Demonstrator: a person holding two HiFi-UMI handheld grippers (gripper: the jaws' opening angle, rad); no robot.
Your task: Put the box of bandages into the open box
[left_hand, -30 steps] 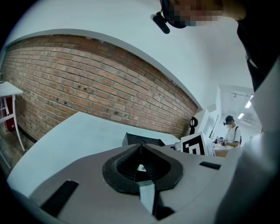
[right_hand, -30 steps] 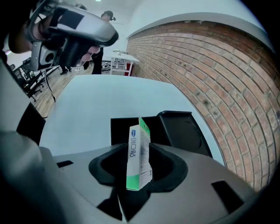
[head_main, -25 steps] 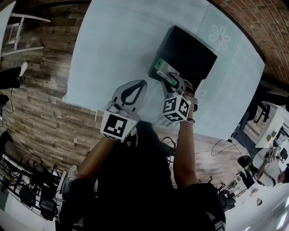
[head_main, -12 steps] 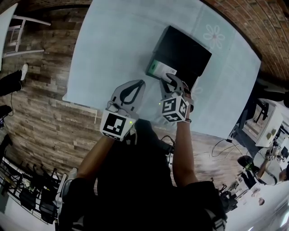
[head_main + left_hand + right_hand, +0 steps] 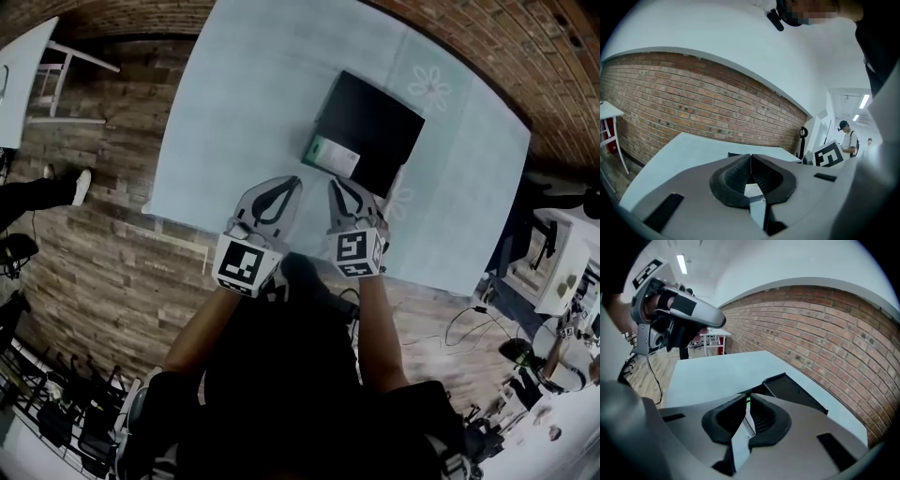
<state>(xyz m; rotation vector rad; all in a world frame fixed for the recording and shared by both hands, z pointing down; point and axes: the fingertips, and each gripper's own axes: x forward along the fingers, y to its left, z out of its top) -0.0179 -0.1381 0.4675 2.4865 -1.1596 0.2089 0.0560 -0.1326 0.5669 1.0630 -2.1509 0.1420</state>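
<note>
Grey right tongs (image 5: 334, 182), with nothing between them, have just been closing and now stand together; the left tongs (image 5: 296, 179) are closed and empty. Beyond them, the green bandage box (image 5: 328, 153) lies in the near corner of the black box (image 5: 380, 122) on the pale table (image 5: 244, 94).

Two boxes on the worktop, wall behind

The open box (image 5: 377, 120) stands on the worktop (image 5: 253, 103), right of its middle and apart from all its edges. The box of bandages (image 5: 325, 150) lies at the near left end of the open box; how deep it sits I cannot tell. A brick wall (image 5: 534, 75) runs behind the worktop and along its right side. The floor (image 5: 103, 253) lies left of the worktop, with another table (image 5: 19, 84) on it far left.
</note>
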